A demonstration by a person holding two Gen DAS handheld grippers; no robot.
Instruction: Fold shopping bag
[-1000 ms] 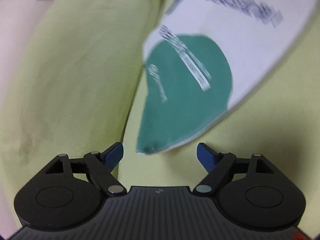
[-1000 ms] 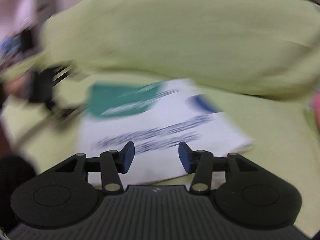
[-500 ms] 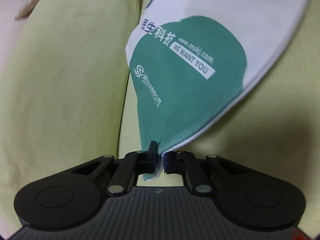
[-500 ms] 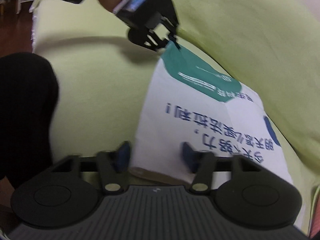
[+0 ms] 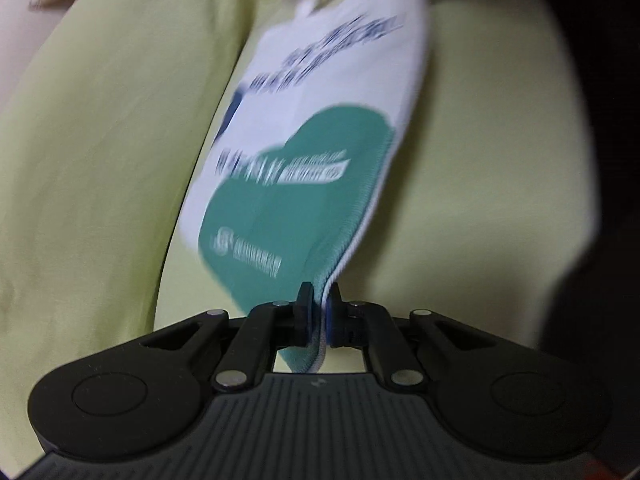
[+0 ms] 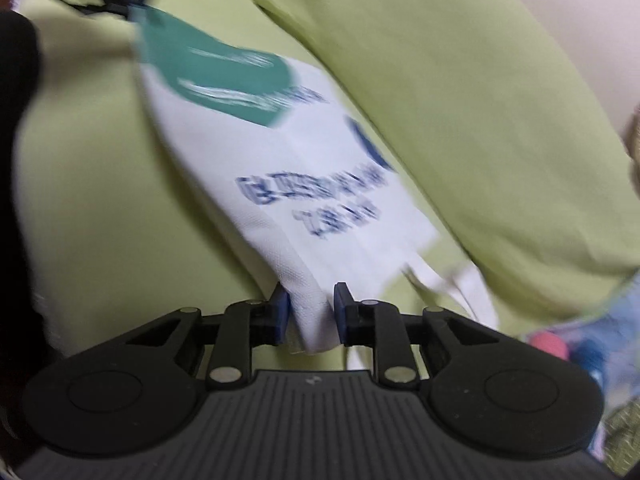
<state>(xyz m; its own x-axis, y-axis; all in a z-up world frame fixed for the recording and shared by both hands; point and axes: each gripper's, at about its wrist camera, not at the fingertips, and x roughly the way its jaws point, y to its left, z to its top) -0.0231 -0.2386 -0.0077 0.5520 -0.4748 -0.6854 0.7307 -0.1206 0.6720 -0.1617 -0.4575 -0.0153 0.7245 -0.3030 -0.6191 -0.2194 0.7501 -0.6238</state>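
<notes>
Over the yellow-green sofa cushion point(image 5: 472, 168), the white shopping bag point(image 5: 340, 92) with its green patch hangs stretched between 2 grippers: the left gripper point(image 5: 317, 314) is clamped tight on the green-printed corner, and the right gripper point(image 6: 310, 312) has its blue pads narrowed around the opposite white corner near the handles point(image 6: 460, 284), apparently pinching it. Judging by this, the bag is gripped at both ends before the first fold. The next move calls for bringing 1 end over to the other with edges aligned and both grips firm.
</notes>
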